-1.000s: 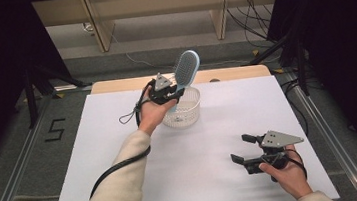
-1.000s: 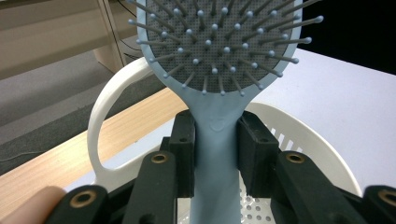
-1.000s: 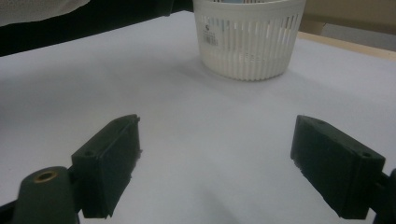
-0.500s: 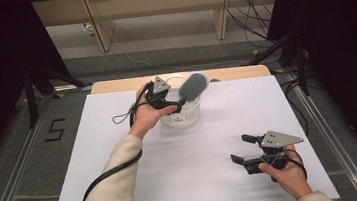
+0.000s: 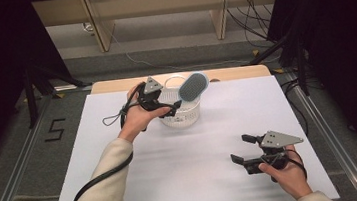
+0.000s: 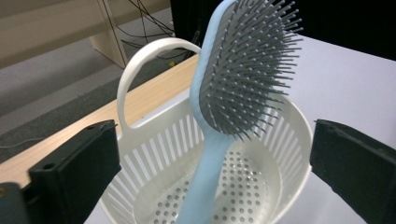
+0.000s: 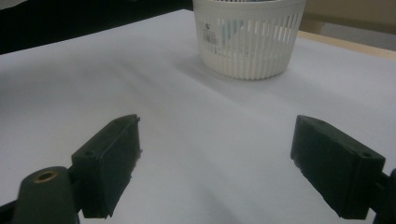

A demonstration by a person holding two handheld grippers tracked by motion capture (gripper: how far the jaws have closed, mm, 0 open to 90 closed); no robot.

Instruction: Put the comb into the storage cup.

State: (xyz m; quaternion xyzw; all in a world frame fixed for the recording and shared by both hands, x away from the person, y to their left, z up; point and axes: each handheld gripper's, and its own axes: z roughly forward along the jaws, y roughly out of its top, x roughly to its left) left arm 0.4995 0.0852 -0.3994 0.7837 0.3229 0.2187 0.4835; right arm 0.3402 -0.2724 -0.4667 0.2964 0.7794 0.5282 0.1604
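Left gripper view: hairbrush (image 6: 243,84) stands free between left claw's (image 6: 210,172) spread jaws.

Right gripper view: right gripper (image 7: 215,170) low over the white table (image 7: 187,121), jaws spread wide, bare surface between them. White slatted basket (image 7: 247,39) stands ahead, toward the table's far edge, well apart from the jaws; small printed label on its wall. A pale blue shape shows through the slats; cannot tell what it is. Strip of tan wood along the far edge, right of the basket.
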